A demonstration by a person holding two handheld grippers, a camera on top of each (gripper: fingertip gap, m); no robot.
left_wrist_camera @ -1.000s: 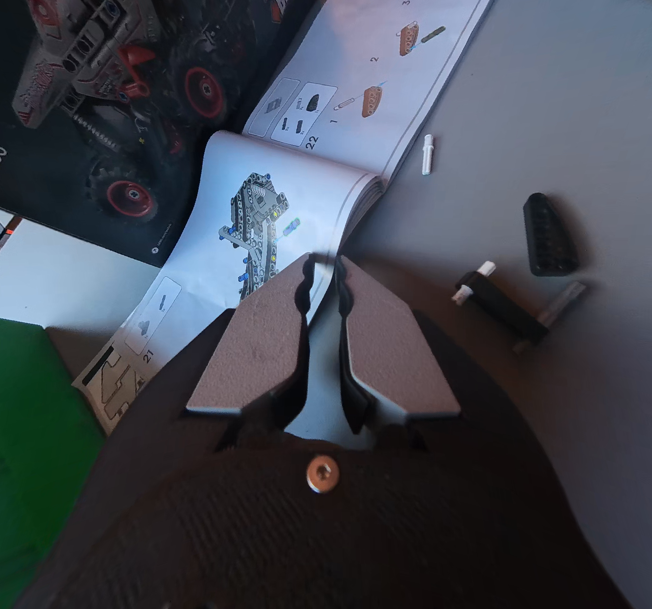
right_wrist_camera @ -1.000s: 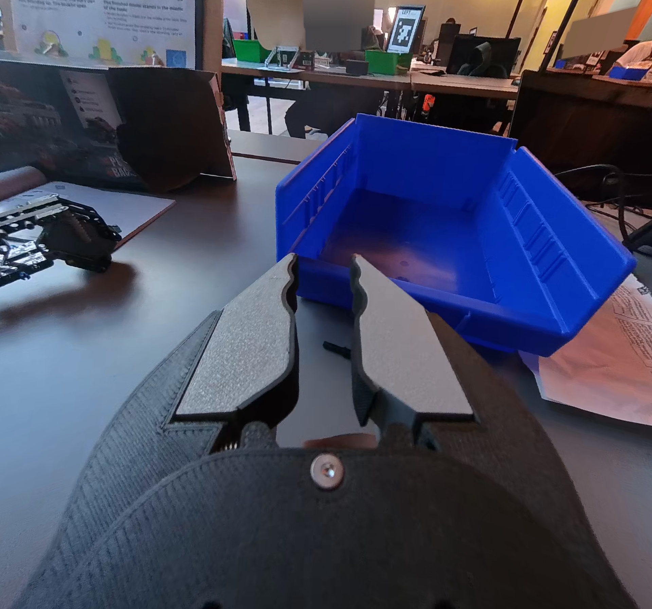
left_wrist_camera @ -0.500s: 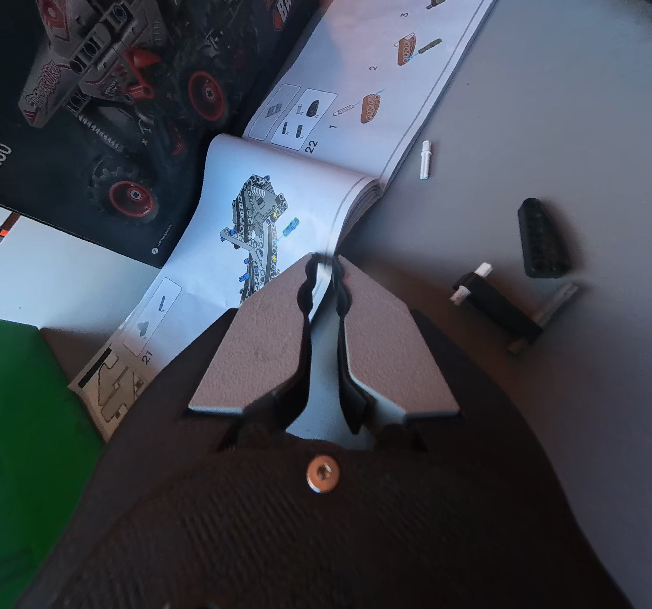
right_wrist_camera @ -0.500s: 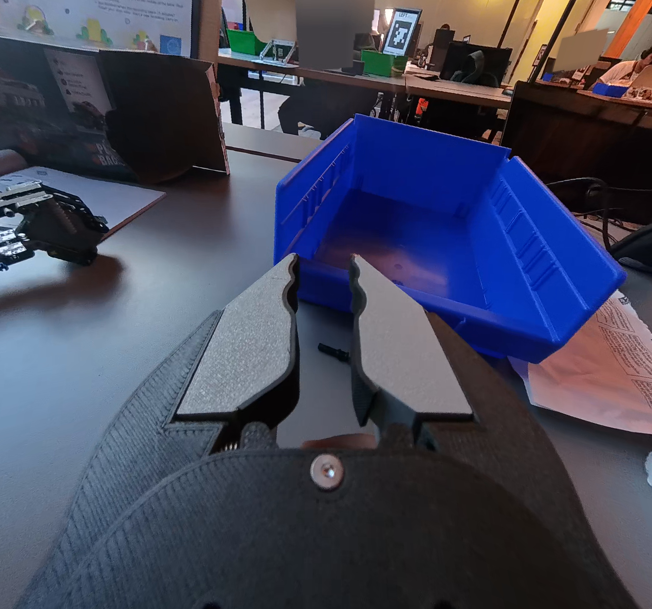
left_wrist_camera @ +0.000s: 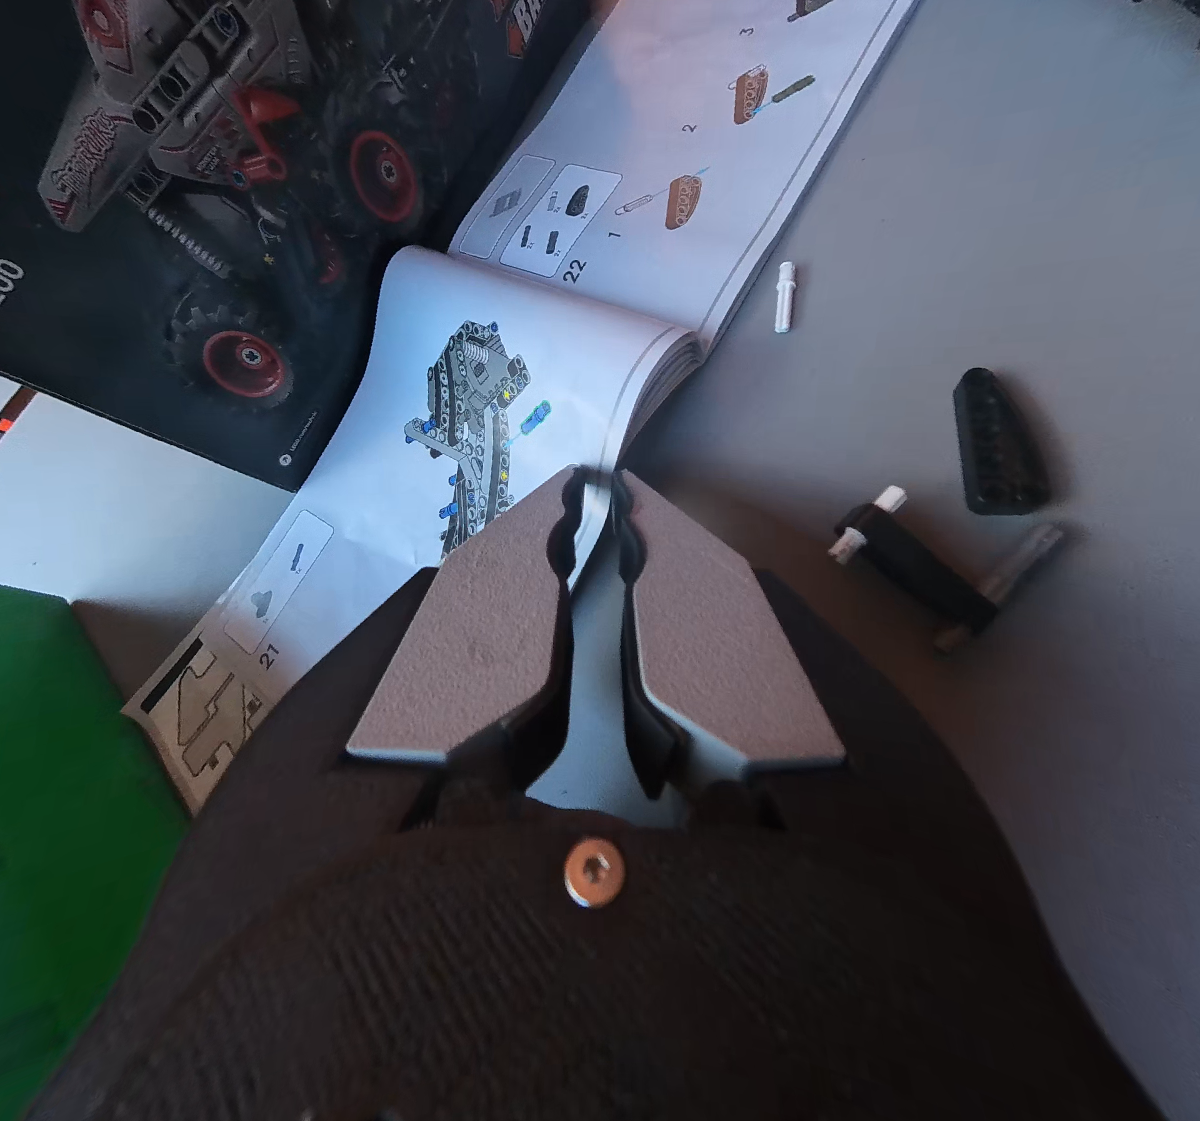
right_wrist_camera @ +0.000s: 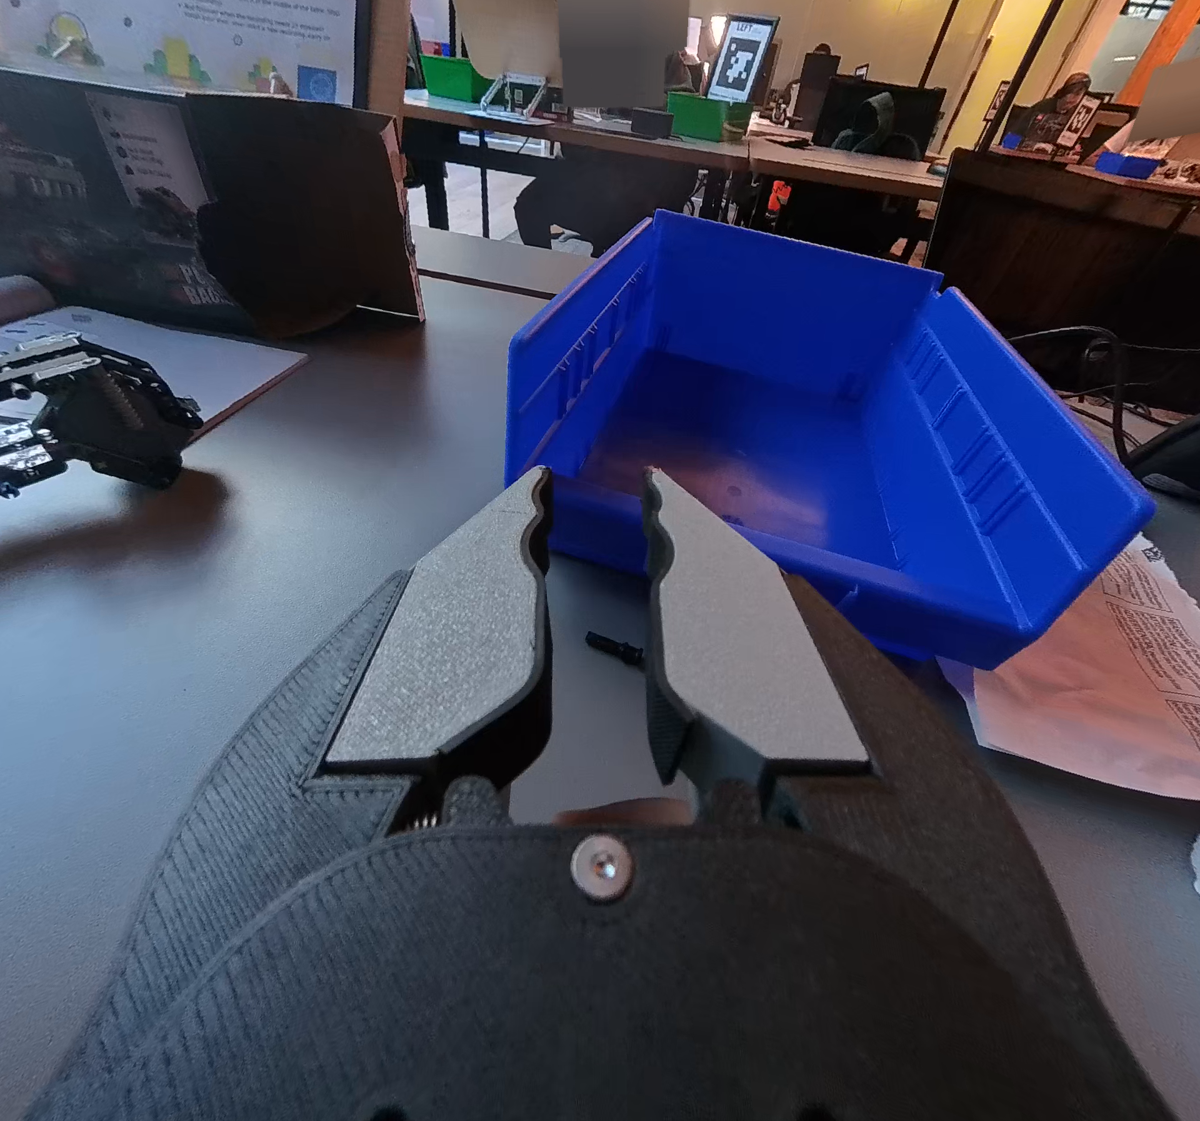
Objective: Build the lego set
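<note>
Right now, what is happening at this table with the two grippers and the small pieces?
A person is building a Lego set with two handheld grippers. The left gripper hovers nearly closed and empty over the open white instruction booklet, beside a loose white pin, a black wedge-shaped piece and a black beam with white pins. The right gripper is open above a small black pin on the grey table, before an empty blue plastic bin. The partly built black model lies untouched.

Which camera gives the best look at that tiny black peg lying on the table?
The right wrist view: the black peg lies on the table between the right tongs, in front of the blue bin. The left wrist view doesn't show it.
</note>
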